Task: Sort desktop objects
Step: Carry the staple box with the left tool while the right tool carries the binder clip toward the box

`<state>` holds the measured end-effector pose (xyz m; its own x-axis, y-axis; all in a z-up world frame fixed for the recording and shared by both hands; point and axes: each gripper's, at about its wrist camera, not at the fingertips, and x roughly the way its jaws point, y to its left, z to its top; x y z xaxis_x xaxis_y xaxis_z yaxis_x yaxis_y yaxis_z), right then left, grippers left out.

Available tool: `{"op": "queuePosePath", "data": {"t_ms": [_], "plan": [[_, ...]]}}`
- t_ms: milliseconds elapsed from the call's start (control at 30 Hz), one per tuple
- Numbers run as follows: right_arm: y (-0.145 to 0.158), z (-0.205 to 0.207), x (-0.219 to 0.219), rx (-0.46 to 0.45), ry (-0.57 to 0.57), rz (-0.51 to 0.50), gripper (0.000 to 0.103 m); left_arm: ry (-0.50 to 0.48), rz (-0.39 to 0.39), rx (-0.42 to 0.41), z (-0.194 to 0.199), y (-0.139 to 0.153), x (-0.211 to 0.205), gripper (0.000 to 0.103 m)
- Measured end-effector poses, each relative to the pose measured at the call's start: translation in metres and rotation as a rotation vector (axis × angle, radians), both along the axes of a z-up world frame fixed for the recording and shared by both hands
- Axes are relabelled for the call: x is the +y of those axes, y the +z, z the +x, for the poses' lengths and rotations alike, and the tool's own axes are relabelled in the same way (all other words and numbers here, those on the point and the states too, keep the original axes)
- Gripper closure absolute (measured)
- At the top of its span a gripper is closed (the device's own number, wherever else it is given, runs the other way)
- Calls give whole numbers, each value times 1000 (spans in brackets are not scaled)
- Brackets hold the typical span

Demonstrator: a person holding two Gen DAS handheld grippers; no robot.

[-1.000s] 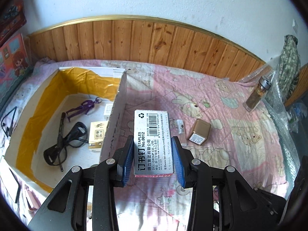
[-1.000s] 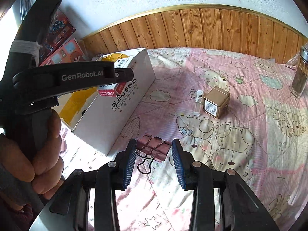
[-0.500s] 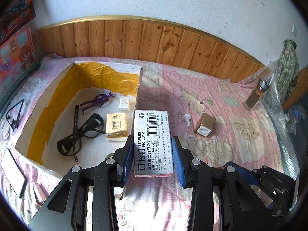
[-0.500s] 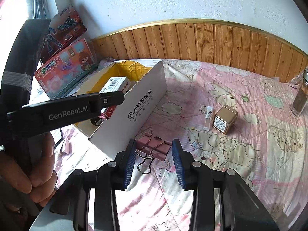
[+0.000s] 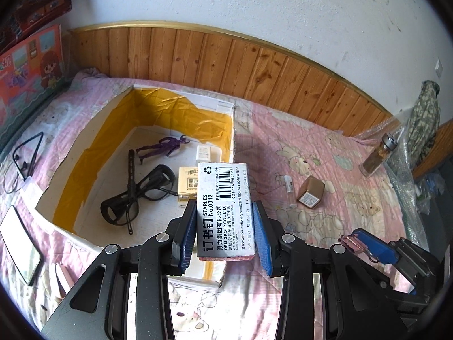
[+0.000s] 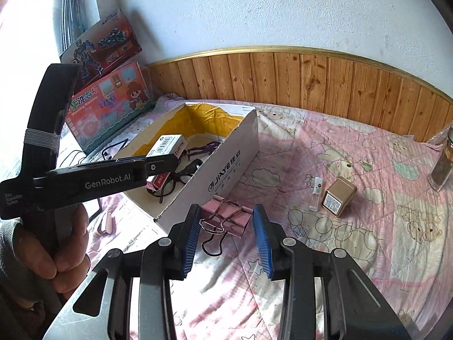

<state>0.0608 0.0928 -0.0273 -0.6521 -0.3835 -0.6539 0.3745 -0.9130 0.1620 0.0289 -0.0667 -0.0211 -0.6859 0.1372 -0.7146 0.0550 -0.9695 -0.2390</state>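
Observation:
My left gripper (image 5: 224, 211) is shut on a grey staples box (image 5: 223, 198) and holds it above the near right corner of the white cardboard box (image 5: 85, 130). From the right wrist view the staples box (image 6: 167, 144) hangs over the cardboard box's (image 6: 223, 175) inside, in the left gripper (image 6: 160, 164). My right gripper (image 6: 226, 222) is shut on pink binder clips (image 6: 226, 215), lifted off the bedspread just right of the cardboard box. A gold tin (image 5: 311, 192) and a small clear tube (image 5: 290, 188) lie on the pink bedspread.
Inside the yellow-lined box lie black glasses (image 5: 136, 198), a purple figure (image 5: 161, 148), a tissue pack (image 5: 188, 184) and a small white item (image 5: 205, 153). A glass bottle (image 5: 378, 155) stands far right. A phone (image 5: 19, 243) lies left; toy boxes (image 6: 107, 107) lean on the wall.
The left gripper has carried the staples box leftwards, from beside the cardboard box to over its inside. The right gripper has risen with the binder clips and come nearer the box.

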Motion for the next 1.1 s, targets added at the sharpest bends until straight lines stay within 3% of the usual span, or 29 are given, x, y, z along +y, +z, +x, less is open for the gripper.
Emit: {"op": "queuePosePath", "data": {"t_ms": [800, 1100], "plan": [[31, -8, -35, 108, 81, 24, 64, 113, 116, -37, 0, -10, -78, 64], [44, -37, -57, 46, 109, -17, 64, 112, 163, -94, -15, -26, -92, 64]]}}
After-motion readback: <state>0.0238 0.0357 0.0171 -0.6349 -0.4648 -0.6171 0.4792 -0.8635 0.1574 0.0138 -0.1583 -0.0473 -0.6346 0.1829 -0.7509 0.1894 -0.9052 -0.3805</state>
